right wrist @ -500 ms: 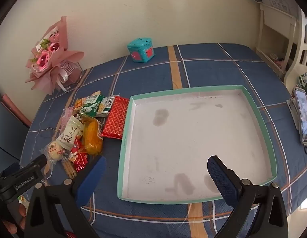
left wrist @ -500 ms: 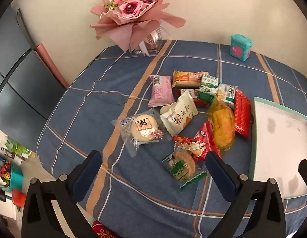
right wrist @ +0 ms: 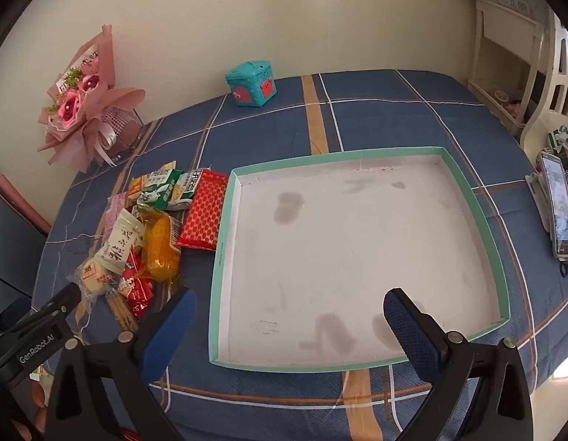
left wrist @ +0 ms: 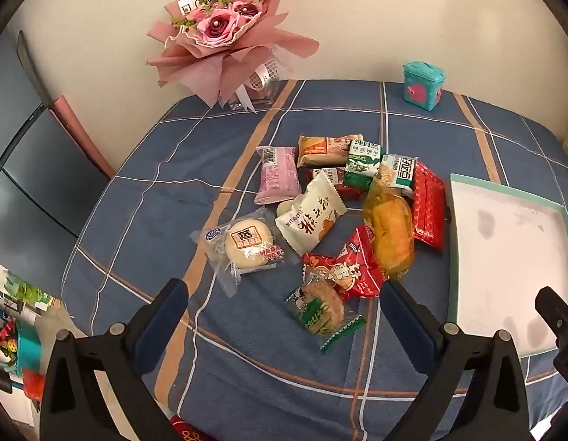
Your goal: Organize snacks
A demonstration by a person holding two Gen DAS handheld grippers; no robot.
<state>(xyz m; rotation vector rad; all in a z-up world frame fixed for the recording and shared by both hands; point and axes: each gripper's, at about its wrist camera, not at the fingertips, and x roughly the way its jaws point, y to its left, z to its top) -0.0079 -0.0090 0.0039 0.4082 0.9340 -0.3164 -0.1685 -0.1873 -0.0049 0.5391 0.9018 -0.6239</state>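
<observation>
1. Left gripper (left wrist: 284, 316) hangs over the near edge of the desk (left wrist: 166, 169), jaws spread wide and empty, and the snack pile sits right ahead of it.
2. Nearest to those jaws is the green cracker pack (left wrist: 319, 312), lying flat just in front, a touch right of centre between the fingers; its long axis runs on a diagonal from upper left to lower right.
3. Just beyond, the red pack (left wrist: 342, 270) overlaps the cracker's top edge, so a clean pinch on the cracker looks best taken from its near, free end.
4. To the left lies the bun (left wrist: 247, 244) in clear wrap, apart from the cracker; behind it the white pack (left wrist: 309, 215), and the yellow bag (left wrist: 390, 228) running front to back.
5. Right gripper (right wrist: 289, 314) hovers over the near rim of the tray (right wrist: 478, 198), jaws also wide open with nothing in them.
6. The tray holds no snacks yet; the pile lies to its left, with the long red waffle pack (right wrist: 205, 217) just beside the tray's left wall, perhaps touching it, though the angle makes that hard to call.
7. So the left gripper is the closer one to every snack; the right one would have to cross the tray wall to reach them.
8. Bouquet (left wrist: 225, 40) and teal box (left wrist: 423, 81) stand well back by the wall, out of the way.
</observation>
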